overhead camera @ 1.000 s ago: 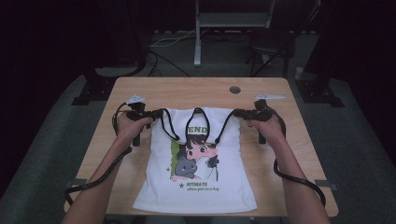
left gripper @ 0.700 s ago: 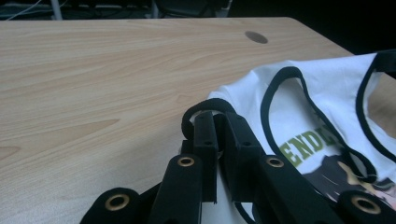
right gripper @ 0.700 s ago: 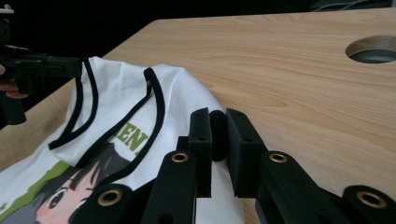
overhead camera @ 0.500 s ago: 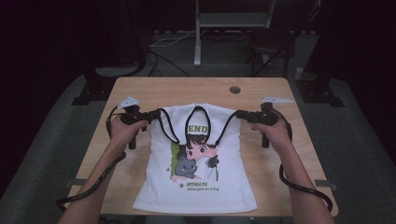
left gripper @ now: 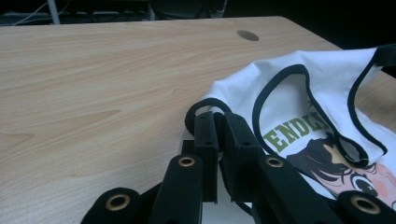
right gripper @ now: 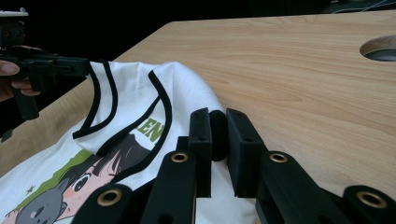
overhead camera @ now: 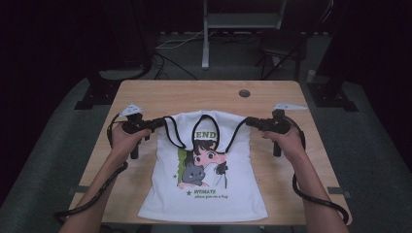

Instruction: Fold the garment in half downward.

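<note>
Now my left gripper (overhead camera: 158,123) and right gripper (overhead camera: 250,121), each clamped on a shoulder strap of the tank top (overhead camera: 206,179), have drawn slightly wider apart; its top edge stretches taut on the table (overhead camera: 194,94), ready for folding, I reckon.

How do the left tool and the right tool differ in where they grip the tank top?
The left tool pinches the black-trimmed strap at the tank top's left shoulder; the right tool pinches the right shoulder strap. The left points right across the table, the right points left. Both are shut on fabric, at about the same level.
</note>
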